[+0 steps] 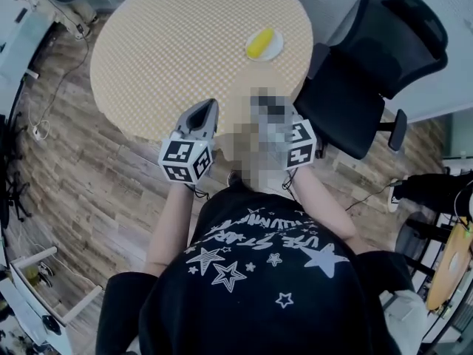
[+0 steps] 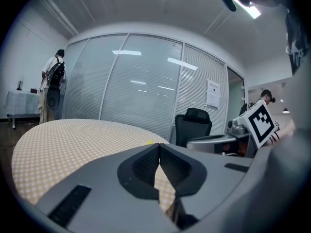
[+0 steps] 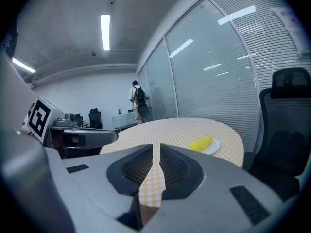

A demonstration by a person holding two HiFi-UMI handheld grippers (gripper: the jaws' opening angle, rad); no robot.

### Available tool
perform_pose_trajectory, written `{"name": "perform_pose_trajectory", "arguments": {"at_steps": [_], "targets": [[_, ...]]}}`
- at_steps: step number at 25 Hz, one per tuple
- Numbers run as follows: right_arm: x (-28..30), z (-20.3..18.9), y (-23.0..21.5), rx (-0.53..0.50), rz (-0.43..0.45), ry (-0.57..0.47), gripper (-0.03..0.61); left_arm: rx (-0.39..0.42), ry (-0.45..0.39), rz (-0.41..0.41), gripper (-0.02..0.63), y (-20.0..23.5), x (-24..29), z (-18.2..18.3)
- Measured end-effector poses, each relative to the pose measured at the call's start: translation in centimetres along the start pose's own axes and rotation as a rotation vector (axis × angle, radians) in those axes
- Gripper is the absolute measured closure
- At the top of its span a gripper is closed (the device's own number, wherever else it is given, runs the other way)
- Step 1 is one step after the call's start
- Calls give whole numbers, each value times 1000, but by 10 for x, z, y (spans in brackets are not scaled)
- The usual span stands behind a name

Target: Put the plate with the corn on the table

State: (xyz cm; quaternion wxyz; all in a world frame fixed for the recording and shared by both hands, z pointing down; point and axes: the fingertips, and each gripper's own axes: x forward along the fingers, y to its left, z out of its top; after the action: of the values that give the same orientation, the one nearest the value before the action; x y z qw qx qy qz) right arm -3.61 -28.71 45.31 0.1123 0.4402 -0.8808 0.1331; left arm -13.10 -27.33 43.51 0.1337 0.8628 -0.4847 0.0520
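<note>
Right claw (image 3: 156,146) ajar, left claw (image 2: 158,145) pinched

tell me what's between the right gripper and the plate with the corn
Only bare checked table: the right gripper view shows nothing else between the right gripper and the plate holding the corn.
</note>
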Motion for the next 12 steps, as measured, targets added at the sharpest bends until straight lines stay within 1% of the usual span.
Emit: {"name": "perform_pose_trajectory", "arguments": {"at_steps": [7, 12], "targets": [[-51, -26, -5, -15, -2, 24, 525, 14, -6, 12, 606, -48, -15, -7], [-89, -34, 6, -49, 22, 14, 526, 23, -18, 28, 606, -85, -40, -13]]}}
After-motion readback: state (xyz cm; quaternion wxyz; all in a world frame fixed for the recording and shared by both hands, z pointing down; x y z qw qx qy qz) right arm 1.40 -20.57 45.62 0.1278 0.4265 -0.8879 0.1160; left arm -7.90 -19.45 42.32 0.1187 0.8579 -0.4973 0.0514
